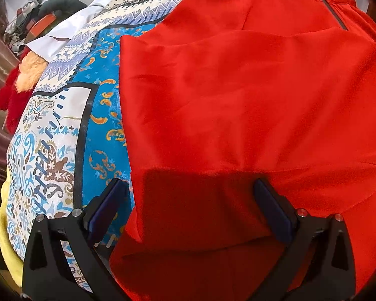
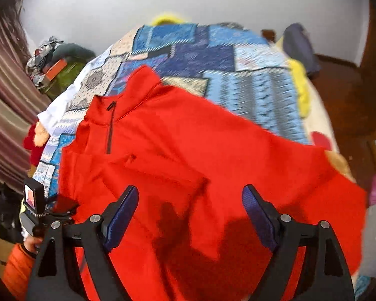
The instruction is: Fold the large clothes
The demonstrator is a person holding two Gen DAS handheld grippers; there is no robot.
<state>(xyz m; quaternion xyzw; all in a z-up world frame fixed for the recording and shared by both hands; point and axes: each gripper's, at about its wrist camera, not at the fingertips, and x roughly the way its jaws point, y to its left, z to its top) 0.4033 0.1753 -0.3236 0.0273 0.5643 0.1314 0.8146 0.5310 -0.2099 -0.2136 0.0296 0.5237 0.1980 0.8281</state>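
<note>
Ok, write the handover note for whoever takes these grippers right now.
Left gripper: open, low over the near left edge of the red pullover, holding nothing.
Right gripper: open, above the pullover, nothing between the fingers.
The pullover lies front up on the patterned bedspread, one sleeve already folded across the chest.
Left: the other sleeve, then the body folds.
</note>
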